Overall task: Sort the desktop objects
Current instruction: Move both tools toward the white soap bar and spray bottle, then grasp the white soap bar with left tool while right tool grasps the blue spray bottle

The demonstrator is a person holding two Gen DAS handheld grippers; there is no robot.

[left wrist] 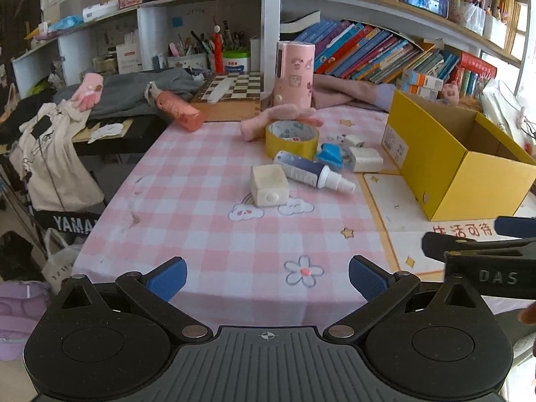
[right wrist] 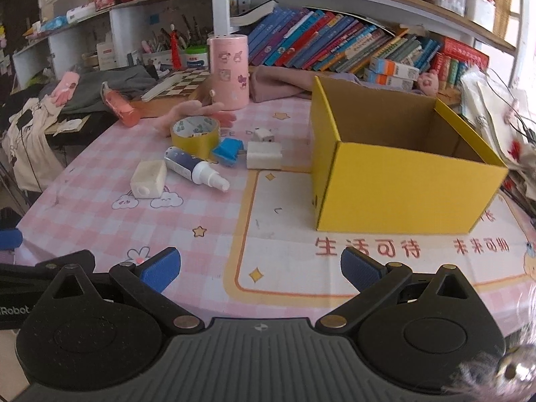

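Yellow cardboard forms the open box [right wrist: 395,181] on the right half of the table, standing on a cream mat [right wrist: 335,268] printed with red characters; its brown inside shows no contents in the part either view can see. The things to sort lie in a loose cluster to the box's left on the pink checked tablecloth [left wrist: 207,221]: a yellow tape roll [left wrist: 292,138] standing on its edge, a blue-and-white spray bottle [left wrist: 310,171] on its side just in front of it, a cream square block [left wrist: 269,186] touching the bottle's base end, a blue clip-like piece [left wrist: 330,155], a white block [left wrist: 365,159] close to the box wall, and a small white cube [right wrist: 264,134] behind. A pink plush piece [left wrist: 264,122] rests against the tape's far side, with a tall pink cylinder container [left wrist: 294,73] upright behind it.

Between the cluster and the table's near edge the cloth carries only printed clouds, stars and a flower.

The left gripper [left wrist: 268,276] hovers over that near edge, fingers spread wide, holding nothing. The right gripper [right wrist: 260,268] hangs over the mat's near-left corner, likewise spread and empty.
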